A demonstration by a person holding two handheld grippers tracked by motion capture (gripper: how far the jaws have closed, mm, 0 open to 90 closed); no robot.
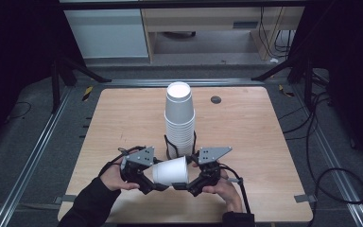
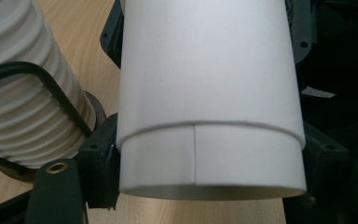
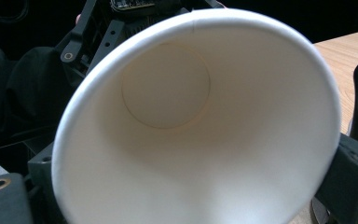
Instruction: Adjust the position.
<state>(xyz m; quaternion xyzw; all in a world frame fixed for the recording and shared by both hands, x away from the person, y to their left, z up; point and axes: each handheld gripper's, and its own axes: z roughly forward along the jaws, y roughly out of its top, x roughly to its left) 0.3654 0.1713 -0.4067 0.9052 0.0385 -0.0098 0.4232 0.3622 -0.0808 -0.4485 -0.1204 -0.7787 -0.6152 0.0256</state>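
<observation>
The single paper cup point(image 1: 171, 171) lies on its side in the air between the two grippers, just in front of the stack of cups point(image 1: 179, 120) and above the table point(image 1: 123, 118).

Left gripper point(image 1: 147, 182): its jaws are clamped on the narrow base end of the cup. In the left gripper view the cup wall point(image 2: 205, 93) runs straight ahead of the camera, with a black jaw pressed against each side near the base seam. The stack of cups point(image 2: 23, 88), held in a black wire frame point(image 2: 51, 88), stands just to the left of this gripper.

Right gripper point(image 1: 185, 185): it meets the cup at the wide mouth end. In the right gripper view the open mouth of the cup point(image 3: 191, 130) faces the camera, with the round inner bottom visible. One jaw lies against the rim at the right, another at the lower left. Whether these jaws clamp the rim or merely flank it cannot be determined.

Both grippers are close together, with the cup spanning the gap between them.
</observation>
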